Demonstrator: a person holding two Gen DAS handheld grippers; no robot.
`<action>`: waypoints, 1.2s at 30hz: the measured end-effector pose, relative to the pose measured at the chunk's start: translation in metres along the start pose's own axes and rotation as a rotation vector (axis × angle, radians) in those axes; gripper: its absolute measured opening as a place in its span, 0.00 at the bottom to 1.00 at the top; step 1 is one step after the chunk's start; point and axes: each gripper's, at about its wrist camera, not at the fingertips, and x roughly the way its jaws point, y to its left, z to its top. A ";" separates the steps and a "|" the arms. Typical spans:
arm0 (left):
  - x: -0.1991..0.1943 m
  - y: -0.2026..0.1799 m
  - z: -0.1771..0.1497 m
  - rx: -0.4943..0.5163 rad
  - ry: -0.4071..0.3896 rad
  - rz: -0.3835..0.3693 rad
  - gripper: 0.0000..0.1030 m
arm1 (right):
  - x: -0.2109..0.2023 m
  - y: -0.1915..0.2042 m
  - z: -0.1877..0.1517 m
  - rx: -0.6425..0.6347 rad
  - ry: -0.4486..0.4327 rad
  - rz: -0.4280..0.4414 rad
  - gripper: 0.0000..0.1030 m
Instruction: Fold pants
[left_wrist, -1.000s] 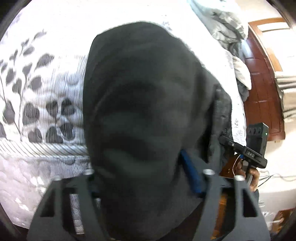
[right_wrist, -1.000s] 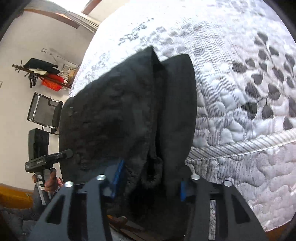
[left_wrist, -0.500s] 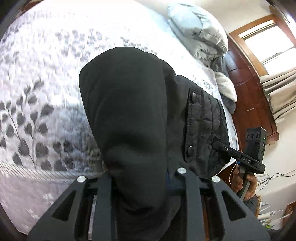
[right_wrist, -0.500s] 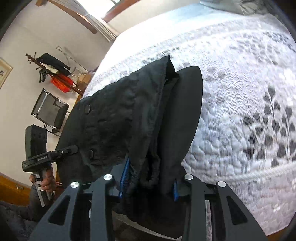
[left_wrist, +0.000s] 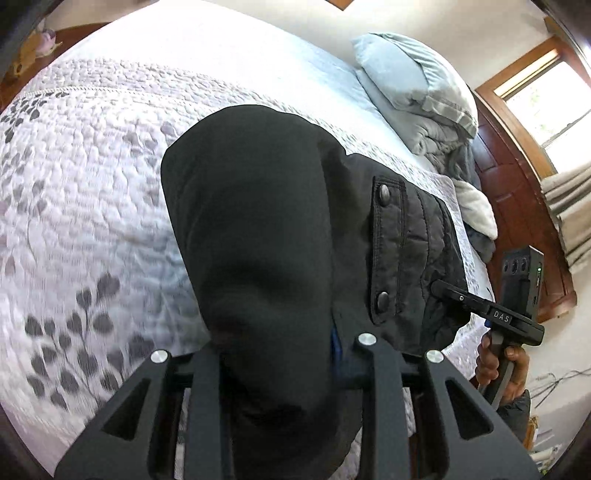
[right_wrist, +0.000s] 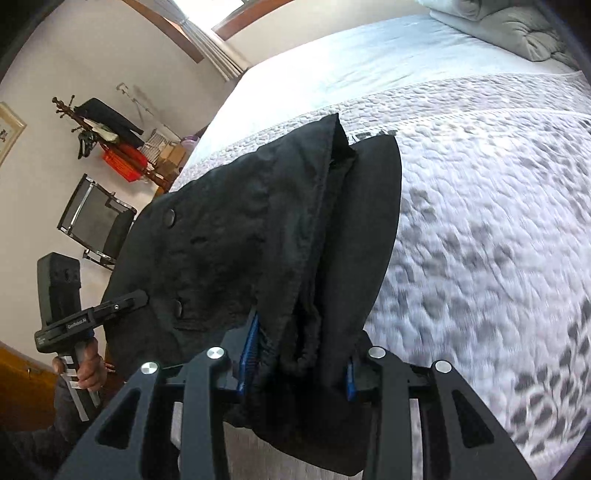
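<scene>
The left claw (left_wrist: 275, 354) is clamped on a thick fold of the black pants (left_wrist: 258, 229), its jaws easing slightly apart though the cloth is still pinched between them. The right claw (right_wrist: 295, 362) is closed narrow on another bunched edge of the same pants (right_wrist: 258, 236), with a rolled hem caught between its blue pads (right_wrist: 248, 347).

In the left wrist view the pants fill the middle and stretch toward 2 o'clock, where a flap with two snaps (left_wrist: 384, 243) shows; the right claw (left_wrist: 441, 288) bites the far edge at 3 o'clock, held by a hand (left_wrist: 498, 365).

In the right wrist view the pants run toward 9 o'clock, where the left claw (right_wrist: 138, 295) grips them.

Beneath them lies the bed (right_wrist: 498, 206) with its white leaf-patterned quilt. A folded grey blanket (left_wrist: 413, 88) sits at 1 o'clock in the left view.
</scene>
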 end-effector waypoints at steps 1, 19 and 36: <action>0.003 0.004 0.004 0.000 -0.001 0.002 0.26 | 0.004 -0.001 0.003 0.004 0.003 0.002 0.36; 0.049 0.037 0.041 -0.041 0.023 0.036 0.32 | 0.051 -0.033 0.023 0.062 0.051 0.000 0.37; 0.062 0.043 0.028 -0.007 0.010 0.086 0.54 | 0.070 -0.060 0.015 0.155 0.070 0.033 0.62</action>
